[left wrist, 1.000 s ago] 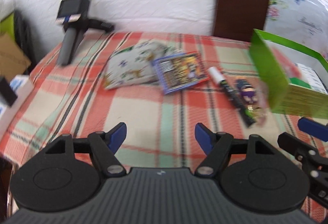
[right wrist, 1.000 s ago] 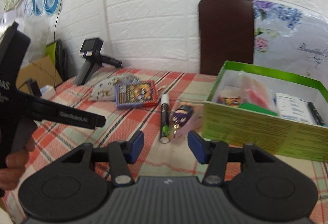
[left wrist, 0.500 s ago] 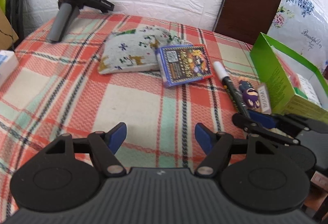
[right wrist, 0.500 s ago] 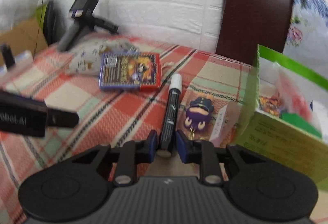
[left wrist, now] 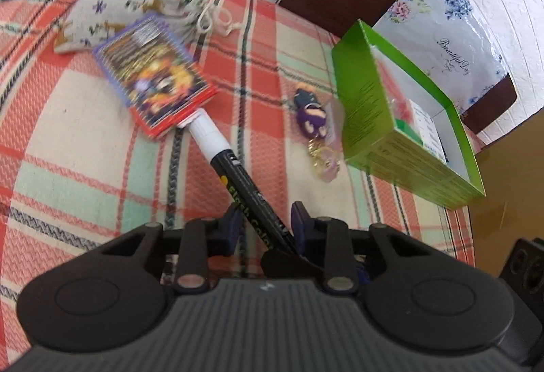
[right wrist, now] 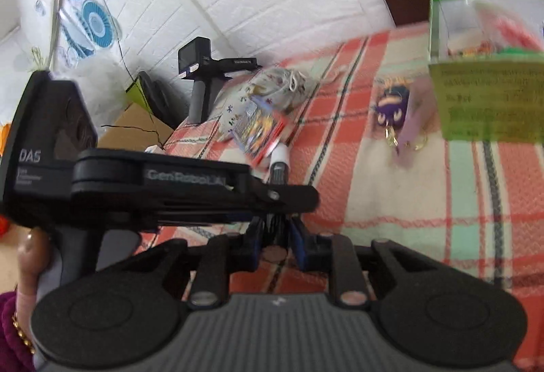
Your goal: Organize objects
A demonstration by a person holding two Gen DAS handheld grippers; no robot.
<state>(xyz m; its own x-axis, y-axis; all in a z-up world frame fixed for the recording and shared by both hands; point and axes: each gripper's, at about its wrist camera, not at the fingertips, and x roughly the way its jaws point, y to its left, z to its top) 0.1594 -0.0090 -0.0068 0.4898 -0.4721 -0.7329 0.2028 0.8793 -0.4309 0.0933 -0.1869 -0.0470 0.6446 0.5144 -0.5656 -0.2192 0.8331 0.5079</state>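
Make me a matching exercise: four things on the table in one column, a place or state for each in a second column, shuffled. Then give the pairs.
Things
1. marker
2. card pack
3. keychain
4. pouch

Places or states
A. partly under the card pack
B. lying right beside the green box
C. between gripper fingers
D. at the marker's white cap end

Pairs: 1-C, 2-D, 3-B, 4-A
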